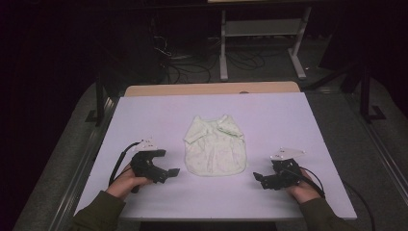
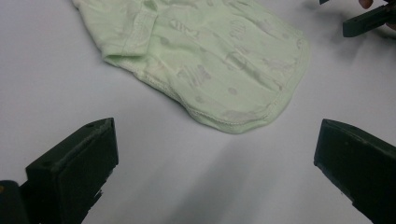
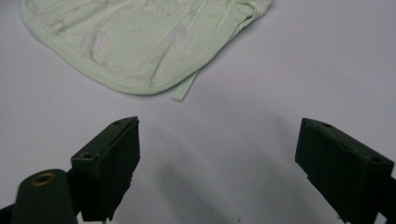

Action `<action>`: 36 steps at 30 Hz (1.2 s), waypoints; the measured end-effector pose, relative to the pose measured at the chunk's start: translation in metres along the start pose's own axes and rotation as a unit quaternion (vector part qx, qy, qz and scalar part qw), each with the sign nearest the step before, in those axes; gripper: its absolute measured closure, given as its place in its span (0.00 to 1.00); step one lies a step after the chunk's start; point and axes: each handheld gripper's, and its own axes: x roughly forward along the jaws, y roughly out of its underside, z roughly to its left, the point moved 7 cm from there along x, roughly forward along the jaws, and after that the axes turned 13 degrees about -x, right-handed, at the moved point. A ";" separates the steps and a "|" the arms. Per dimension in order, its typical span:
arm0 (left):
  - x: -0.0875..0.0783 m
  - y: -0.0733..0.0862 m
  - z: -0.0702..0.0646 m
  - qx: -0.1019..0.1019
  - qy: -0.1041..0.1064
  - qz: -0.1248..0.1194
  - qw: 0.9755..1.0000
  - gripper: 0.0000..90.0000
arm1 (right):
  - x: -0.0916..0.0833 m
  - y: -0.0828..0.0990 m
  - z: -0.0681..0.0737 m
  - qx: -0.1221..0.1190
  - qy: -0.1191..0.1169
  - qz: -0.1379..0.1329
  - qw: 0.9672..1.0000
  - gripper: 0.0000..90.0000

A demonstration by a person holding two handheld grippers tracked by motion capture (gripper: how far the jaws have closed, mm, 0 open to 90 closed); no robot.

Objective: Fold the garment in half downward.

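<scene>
Black jaws spread wide, my left hand-held gripper and right hand-held gripper are hovering empty beside the pale green cotton baby shirt.

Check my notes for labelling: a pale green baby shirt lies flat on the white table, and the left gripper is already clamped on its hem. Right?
Not quite: the left gripper is open and clear of the shirt, as the left gripper view shows. The rest stands.

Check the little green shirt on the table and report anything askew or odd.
The green shirt lies flat but slightly turned on the white table. One sleeve is folded in over the body, and a small tag or strip sticks out below the hem.
</scene>
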 end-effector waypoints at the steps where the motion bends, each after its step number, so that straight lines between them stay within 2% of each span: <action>1: 0.001 -0.001 0.001 0.000 -0.001 0.001 1.000 0.00 | 0.000 0.000 0.000 -0.001 0.000 0.000 1.000 0.15; 5: 0.004 -0.004 0.003 -0.001 -0.004 -0.005 1.000 0.00 | 0.000 0.000 0.000 -0.002 0.000 0.000 1.000 0.15; 9: 0.005 -0.007 0.005 0.007 -0.014 -0.004 1.000 0.00 | 0.000 0.000 0.000 -0.004 0.000 0.000 1.000 0.15; 23: 0.013 -0.019 0.009 -0.009 -0.018 -0.013 1.000 0.00 | -0.001 -0.002 0.001 -0.006 0.000 -0.004 1.000 0.15; 36: 0.022 -0.034 0.010 -0.009 -0.015 -0.019 1.000 0.00 | 0.000 -0.002 0.001 -0.005 0.000 -0.003 1.000 0.15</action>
